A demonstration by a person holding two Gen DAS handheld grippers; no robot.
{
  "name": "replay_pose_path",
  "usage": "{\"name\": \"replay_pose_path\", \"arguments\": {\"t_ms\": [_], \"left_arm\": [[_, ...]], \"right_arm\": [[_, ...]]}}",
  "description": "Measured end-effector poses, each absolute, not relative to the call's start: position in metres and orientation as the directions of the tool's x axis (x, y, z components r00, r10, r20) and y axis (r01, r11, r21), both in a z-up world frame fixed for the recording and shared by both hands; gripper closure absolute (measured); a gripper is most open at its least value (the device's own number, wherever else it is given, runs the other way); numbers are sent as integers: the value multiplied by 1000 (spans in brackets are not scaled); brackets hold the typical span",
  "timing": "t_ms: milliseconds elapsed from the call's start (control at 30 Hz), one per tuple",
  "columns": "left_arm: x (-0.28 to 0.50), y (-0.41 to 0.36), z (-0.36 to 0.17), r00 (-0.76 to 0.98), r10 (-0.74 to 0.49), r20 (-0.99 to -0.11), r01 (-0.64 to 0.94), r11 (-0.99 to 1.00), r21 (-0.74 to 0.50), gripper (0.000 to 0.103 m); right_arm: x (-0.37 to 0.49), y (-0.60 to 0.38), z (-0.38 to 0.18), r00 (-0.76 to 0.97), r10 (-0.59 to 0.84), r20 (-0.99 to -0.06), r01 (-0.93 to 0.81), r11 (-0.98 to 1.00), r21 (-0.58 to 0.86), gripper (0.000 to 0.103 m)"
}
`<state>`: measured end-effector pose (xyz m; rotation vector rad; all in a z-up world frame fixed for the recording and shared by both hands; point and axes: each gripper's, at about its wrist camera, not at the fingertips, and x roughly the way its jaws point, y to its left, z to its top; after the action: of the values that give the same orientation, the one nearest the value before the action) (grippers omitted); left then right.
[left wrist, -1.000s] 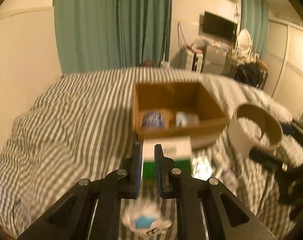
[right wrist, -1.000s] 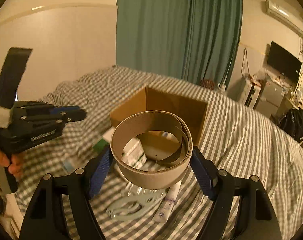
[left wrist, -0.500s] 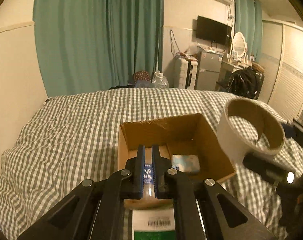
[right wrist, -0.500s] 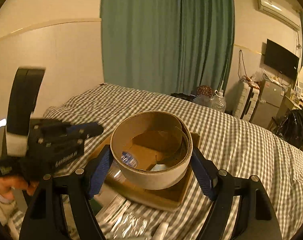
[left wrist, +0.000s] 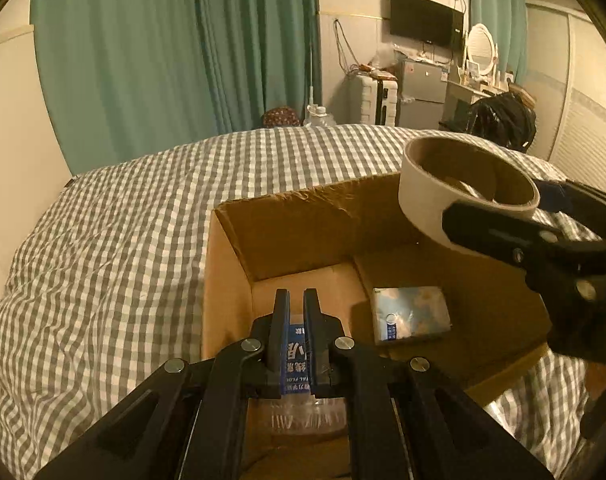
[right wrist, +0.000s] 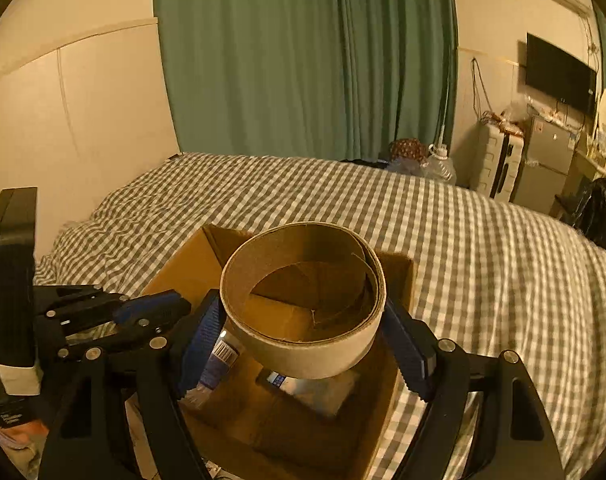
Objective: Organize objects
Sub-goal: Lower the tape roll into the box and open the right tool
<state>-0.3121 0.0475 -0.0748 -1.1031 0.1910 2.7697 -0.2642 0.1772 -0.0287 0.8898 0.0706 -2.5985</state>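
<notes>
An open cardboard box (left wrist: pixel 303 204) lies on the checked bedcover (left wrist: pixel 115 240). Inside it are a clear bottle with a blue label (left wrist: pixel 297 356) and a small silvery packet (left wrist: pixel 411 314). My left gripper (left wrist: pixel 296 308) hovers over the box's near left part, shut with only a thin slit and holding nothing. My right gripper (right wrist: pixel 303 320) is shut on a wide cardboard ring (right wrist: pixel 303 300), held level above the box (right wrist: pixel 191 264). In the left wrist view the ring (left wrist: pixel 467 184) hangs over the box's far right corner. The left gripper (right wrist: pixel 155 308) shows beside the ring in the right wrist view.
Teal curtains (left wrist: pixel 175 48) and a pale wall (right wrist: pixel 83 128) stand behind the bed. A fridge (left wrist: pixel 423 92), a wall TV (left wrist: pixel 425 18) and a black bag (left wrist: pixel 503 120) are at the far right. A hand (right wrist: pixel 19 432) grips the left tool's handle.
Both grippers have moved forward over the box. The ring went from beside the box to above it. The green-and-white carton and the loose items on the bedcover have dropped out of view.
</notes>
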Motion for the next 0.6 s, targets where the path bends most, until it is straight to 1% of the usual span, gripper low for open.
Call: {"name": "replay_pose_path", "arguments": {"t_ms": [67,133,200,233,267,300,333,367,400,467,533,600], "left_arm": [[-312,51,-77,-713,93,-695,-192,-979,66,94],[-312,54,-77,-706,91,-702,-191,-980,65,94],[-308,57,-76,-695,94,-713,-199,-978,64,89],[-307,59,-75,-691,94,-717,-203,-977,68,86],[-303,60,-73,-691,93,-717,-206,-976,72,76],[-299,61,-70,-694,88,-714,-205,-976,78,58],[-294,62,-67,-702,80,-708,-200,-976,87,46],[-287,61,-61,-715,72,-695,-189,-978,94,29],[-280,60,-54,-729,69,-681,-180,-979,94,24],[-268,57,-44,-741,75,-667,-177,-980,87,23],[-256,54,-31,-754,69,-653,-167,-982,89,18],[-238,49,-14,-781,52,-622,-143,-985,98,6]], "right_arm": [[-265,181,-29,-714,-353,-604,380,-921,90,23],[-257,181,-25,-730,-345,-590,374,-924,78,22],[-249,184,-16,-758,-328,-563,357,-932,61,10],[-245,185,-11,-767,-325,-553,352,-934,60,10],[-241,188,-4,-777,-323,-541,347,-936,61,10],[-234,192,4,-786,-320,-528,340,-938,62,10],[-231,196,11,-793,-317,-520,335,-940,62,10],[-227,200,19,-800,-315,-511,332,-941,60,10],[-219,204,29,-809,-307,-501,325,-944,54,10],[-205,209,41,-822,-293,-489,317,-948,34,10],[-185,212,56,-829,-296,-474,326,-945,21,10],[-166,214,69,-838,-296,-459,329,-944,9,10]]}}
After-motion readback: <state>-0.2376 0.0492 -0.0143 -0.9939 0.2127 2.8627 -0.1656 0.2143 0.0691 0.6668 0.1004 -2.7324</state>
